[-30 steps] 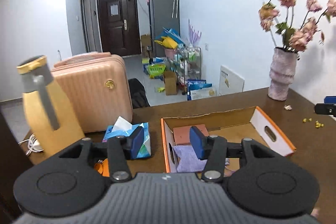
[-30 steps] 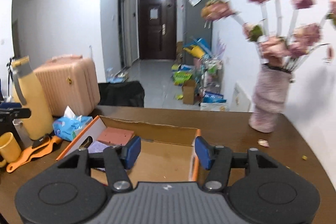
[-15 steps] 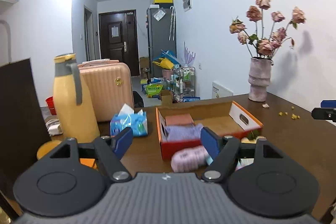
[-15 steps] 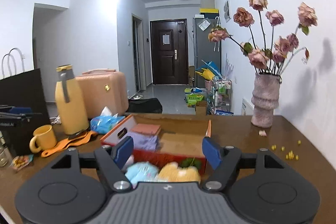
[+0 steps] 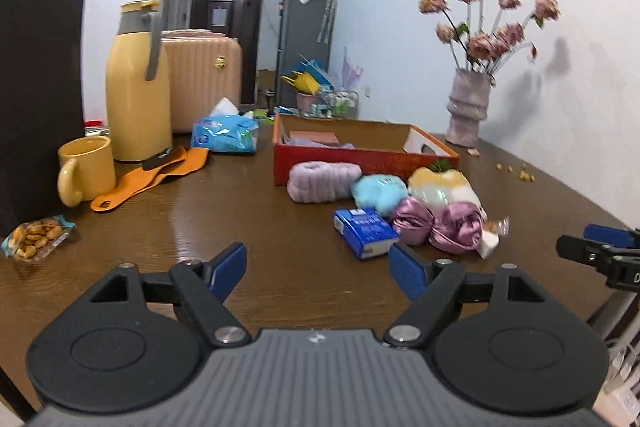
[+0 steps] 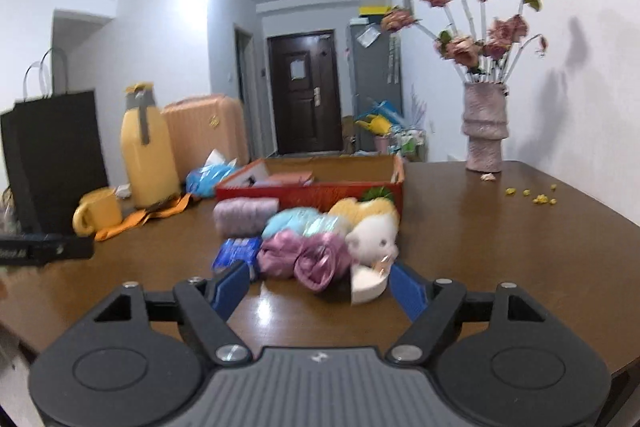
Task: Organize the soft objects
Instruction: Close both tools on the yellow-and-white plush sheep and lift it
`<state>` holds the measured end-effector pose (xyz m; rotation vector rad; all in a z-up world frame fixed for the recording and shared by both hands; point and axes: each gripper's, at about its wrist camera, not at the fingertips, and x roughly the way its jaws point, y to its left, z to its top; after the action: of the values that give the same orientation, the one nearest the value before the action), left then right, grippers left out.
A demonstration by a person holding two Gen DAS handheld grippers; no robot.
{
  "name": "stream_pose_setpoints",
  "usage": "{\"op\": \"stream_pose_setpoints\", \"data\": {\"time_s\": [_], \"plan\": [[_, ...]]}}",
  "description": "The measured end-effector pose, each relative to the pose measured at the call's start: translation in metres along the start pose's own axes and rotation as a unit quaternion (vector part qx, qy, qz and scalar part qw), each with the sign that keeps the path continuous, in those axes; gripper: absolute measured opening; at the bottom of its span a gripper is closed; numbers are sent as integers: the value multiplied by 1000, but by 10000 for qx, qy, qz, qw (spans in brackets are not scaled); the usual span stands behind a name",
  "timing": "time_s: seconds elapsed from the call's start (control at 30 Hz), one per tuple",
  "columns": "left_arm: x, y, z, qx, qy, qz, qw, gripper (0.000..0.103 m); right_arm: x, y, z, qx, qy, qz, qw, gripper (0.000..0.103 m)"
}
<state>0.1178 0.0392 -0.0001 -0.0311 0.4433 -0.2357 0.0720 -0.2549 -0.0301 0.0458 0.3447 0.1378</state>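
Two grippers hang low over the brown table (image 5: 248,211), both with nothing between the pads. Left gripper (image 5: 318,269): jaws wide and opening further, bare tabletop in the gap. Right gripper (image 6: 318,285): jaws apart, about as wide as the left, aimed at the heap of soft things.

Just beyond the fingertips, the heap. Nearest: a blue tissue pack (image 5: 365,233) lying flat, and beside it a shiny pink satin bundle (image 5: 438,223) with a white tag or card (image 6: 368,285) at its right end. Touching these from behind: a light blue plush (image 5: 378,191), a cream and yellow plush (image 5: 438,185) with a green leaf on top, and a lilac fuzzy roll (image 5: 324,181) to the left. All of them lie on the table, outside the box.

Directly behind the heap, the orange cardboard box (image 5: 362,157), open-topped; a pink slab and some lilac cloth show inside near its left end.

Left side of table: snack packet (image 5: 36,237) near the edge, yellow mug (image 5: 86,167), orange strap (image 5: 152,177), yellow thermos jug (image 5: 138,83), blue tissue packet (image 5: 224,133), black paper bag (image 5: 38,99).

Far right: vase of dried roses (image 5: 468,107), petals and yellow crumbs scattered nearby. Beyond the table, a peach suitcase (image 5: 204,79) and a dark door (image 6: 306,91).
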Motion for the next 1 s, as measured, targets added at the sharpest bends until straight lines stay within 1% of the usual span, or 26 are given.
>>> {"op": "stream_pose_setpoints", "data": {"time_s": [0.07, 0.17, 0.3, 0.4, 0.47, 0.5, 0.53, 0.6, 0.67, 0.73, 0.8, 0.87, 0.93, 1.0], "plan": [[8, -3, 1, 2, 55, -19, 10000, 81, 4, 1, 1, -54, 24, -163, 9998, 76], [20, -6, 1, 20, 110, -136, 9998, 81, 12, -7, 4, 66, 2, -240, 9997, 76], [48, -14, 4, 81, 299, -264, 9992, 81, 38, -24, 7, 272, 152, -424, 9986, 75], [75, -22, 15, 156, 424, -455, 9979, 81, 68, -37, 14, 325, 284, -435, 9981, 75], [99, -31, 29, 230, 406, -656, 9968, 81, 97, -46, 20, 288, 435, -394, 9979, 75], [112, -36, 37, 294, 398, -703, 9963, 77, 113, -51, 25, 278, 500, -389, 9976, 74], [128, -43, 46, 373, 426, -731, 9957, 72, 131, -56, 28, 264, 577, -413, 9971, 73], [158, -54, 61, 466, 529, -829, 9941, 68, 160, -63, 33, 242, 745, -437, 9960, 70], [186, -65, 75, 575, 602, -1038, 9911, 68, 187, -70, 37, 306, 901, -305, 9950, 69], [214, -79, 87, 730, 650, -1314, 9865, 68, 208, -78, 38, 389, 1036, -45, 9938, 69], [246, -92, 97, 813, 790, -1445, 9830, 68, 222, -84, 36, 450, 1142, 191, 9923, 65], [278, -103, 102, 835, 1071, -1550, 9785, 67, 222, -97, 38, 686, 1068, 150, 9918, 64], [303, -109, 102, 738, 1344, -1722, 9731, 67, 223, -114, 36, 995, 1102, 145, 9888, 64], [323, -112, 99, 549, 1626, -2027, 9641, 67, 226, -127, 33, 1245, 1156, 426, 9845, 64]]}}
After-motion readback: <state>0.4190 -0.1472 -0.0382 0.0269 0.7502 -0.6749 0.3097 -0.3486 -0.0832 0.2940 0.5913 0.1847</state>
